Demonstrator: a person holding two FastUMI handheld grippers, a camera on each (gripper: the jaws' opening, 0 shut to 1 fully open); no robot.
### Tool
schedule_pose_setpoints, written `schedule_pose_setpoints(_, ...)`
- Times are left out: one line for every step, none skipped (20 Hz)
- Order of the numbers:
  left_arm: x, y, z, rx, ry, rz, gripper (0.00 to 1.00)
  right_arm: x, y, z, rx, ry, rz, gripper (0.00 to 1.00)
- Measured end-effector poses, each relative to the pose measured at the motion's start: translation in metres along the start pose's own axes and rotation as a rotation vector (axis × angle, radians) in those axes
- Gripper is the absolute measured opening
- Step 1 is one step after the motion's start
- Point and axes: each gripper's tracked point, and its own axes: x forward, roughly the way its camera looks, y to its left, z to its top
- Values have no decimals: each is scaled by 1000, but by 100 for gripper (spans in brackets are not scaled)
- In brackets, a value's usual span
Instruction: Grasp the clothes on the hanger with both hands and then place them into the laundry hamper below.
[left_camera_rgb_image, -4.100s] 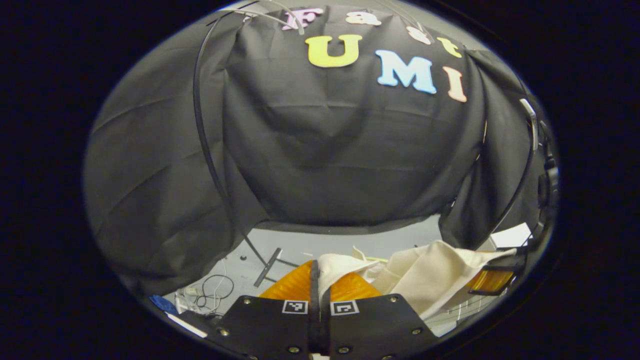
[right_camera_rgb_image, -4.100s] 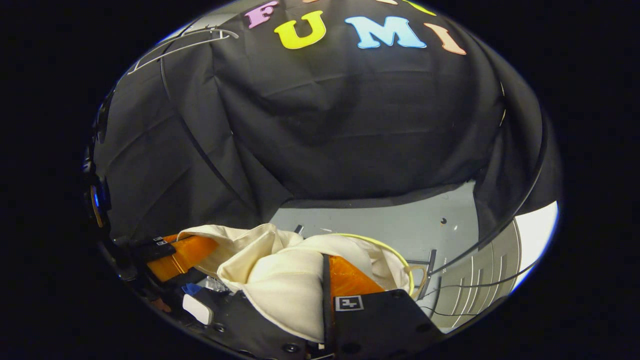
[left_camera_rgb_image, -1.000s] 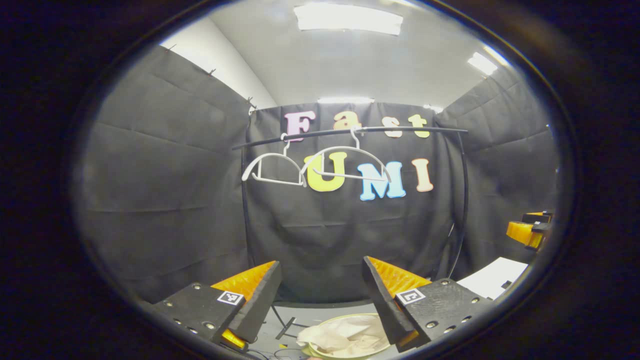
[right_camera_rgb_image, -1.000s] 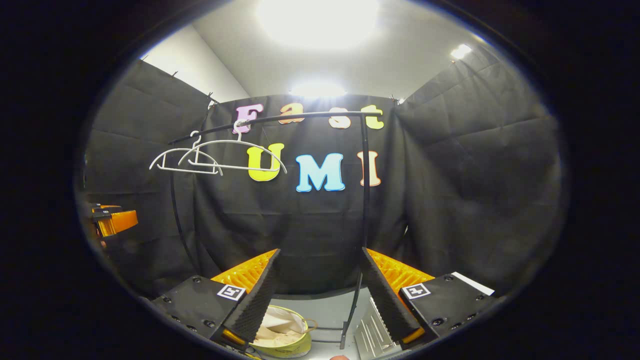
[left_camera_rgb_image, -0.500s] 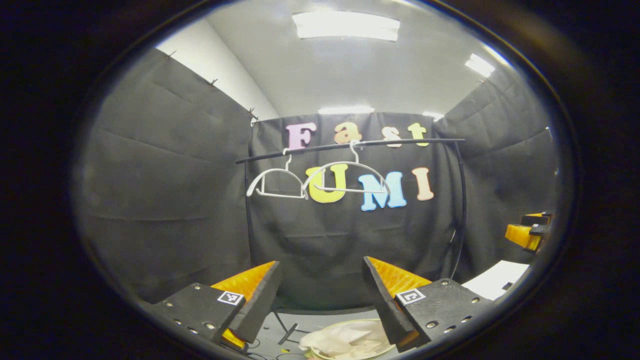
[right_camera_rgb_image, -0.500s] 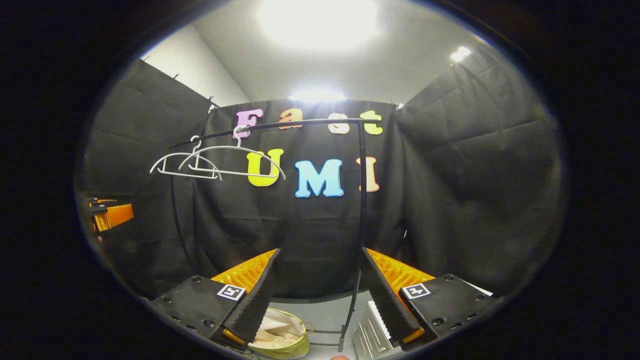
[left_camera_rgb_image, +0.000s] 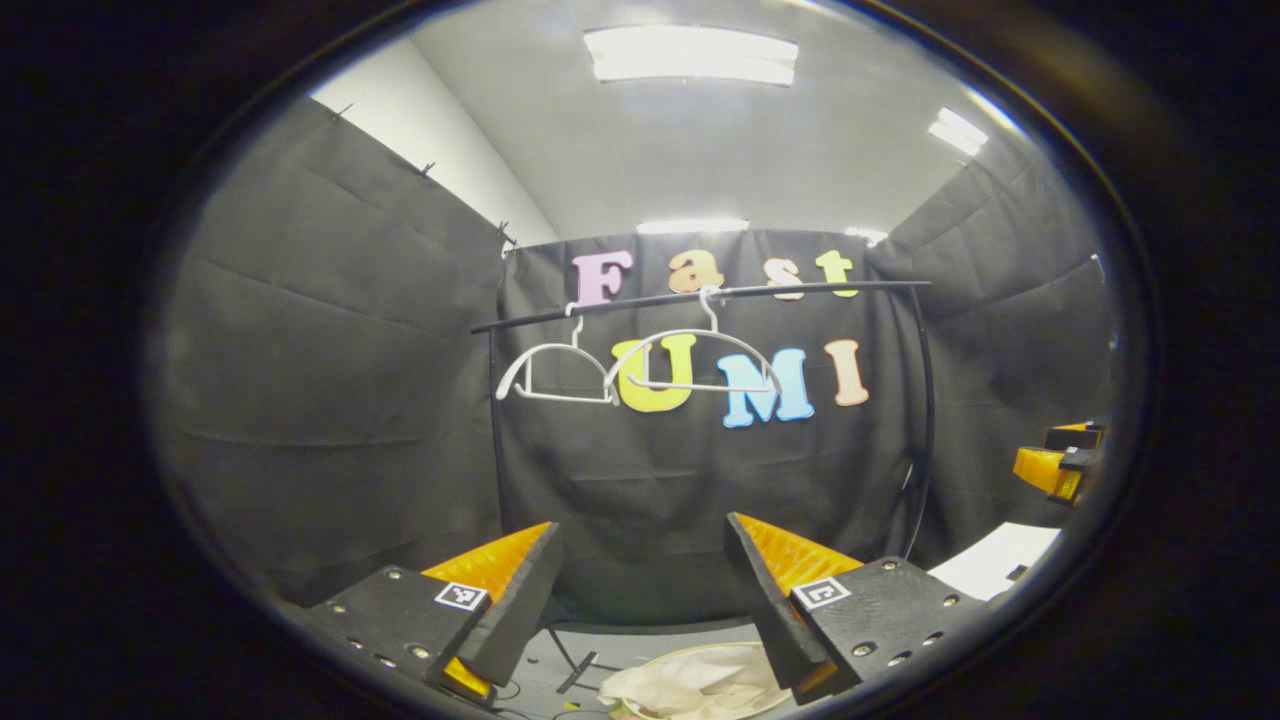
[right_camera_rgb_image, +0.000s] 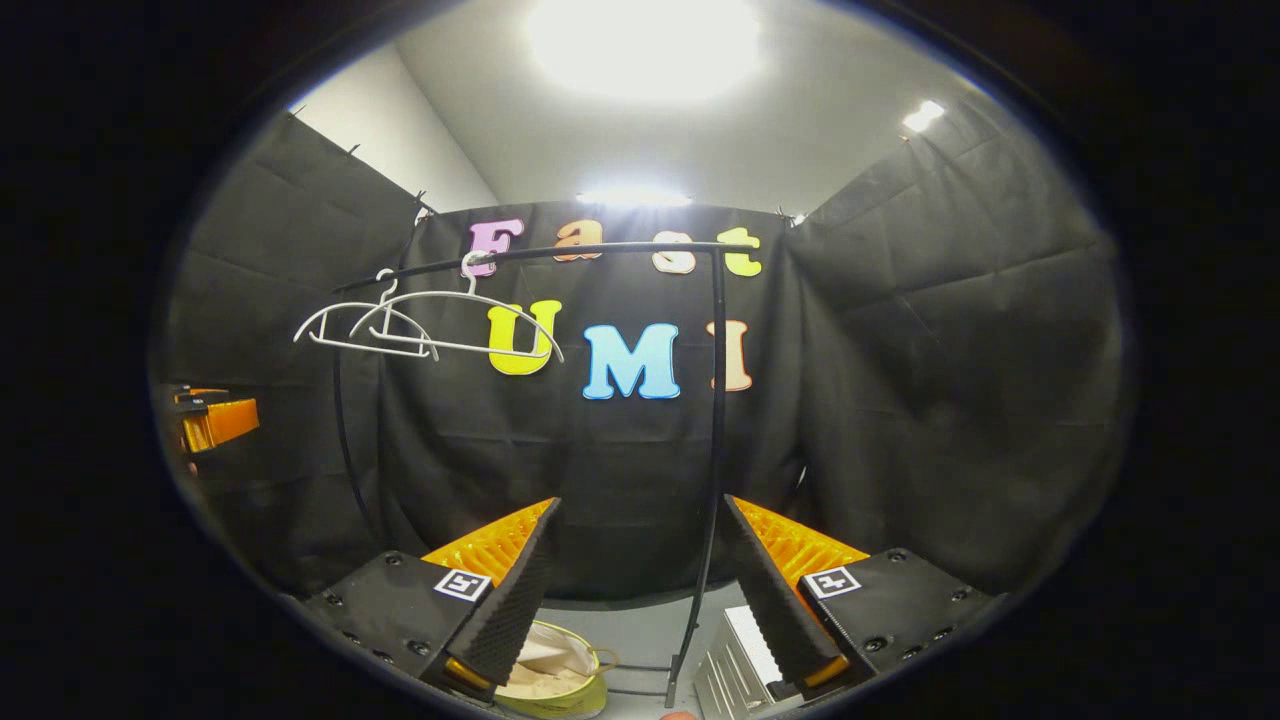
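Cream-coloured clothes (left_camera_rgb_image: 695, 682) are seen lying crumpled inside the laundry hamper (left_camera_rgb_image: 660, 660), a round bin with a pale yellow-green rim, low in the left gripper view. The same clothes (right_camera_rgb_image: 545, 665) and hamper (right_camera_rgb_image: 560, 700) are seen at the bottom of the right gripper view, partly hidden behind a gripper finger.

The left gripper (left_camera_rgb_image: 640, 590) is held with its two black-and-orange fingers spread wide apart, and nothing is held between them. The right gripper (right_camera_rgb_image: 640, 575) is likewise held with its fingers well apart and nothing between them. Both are raised above the hamper and pointed toward the back wall of the booth.

A black clothes rail (left_camera_rgb_image: 700, 295) is stretched across the back wall, and two white hangers are hung from it side by side. The smaller hanger (left_camera_rgb_image: 555, 375) is placed to the left and the larger hanger (left_camera_rgb_image: 692, 362) to the right, and no garment is carried by either. At the far right edge of the left gripper view, the right gripper's orange finger is glimpsed; at the far left edge of the right gripper view, the left gripper's is glimpsed in the same way.
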Motion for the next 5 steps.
schedule_pose_setpoints(1, -1, 0, -1, -1, 0, 94, 1, 0, 0, 2, 2, -1, 98)
schedule_pose_setpoints(2, -1, 0, -4, -5, 1, 94, 1, 0, 1, 6, 0, -3, 98)
schedule_pose_setpoints(4, -2, 0, -7, -7, 0, 94, 1, 0, 2, 8, -3, -5, 98)
schedule_pose_setpoints(4, -4, -1, -10, -6, -2, 94, 3, 0, 3, 7, -8, -5, 98)
schedule_pose_setpoints(5, -5, -2, -12, -3, -3, 94, 3, 1, 4, 3, -11, -5, 98)
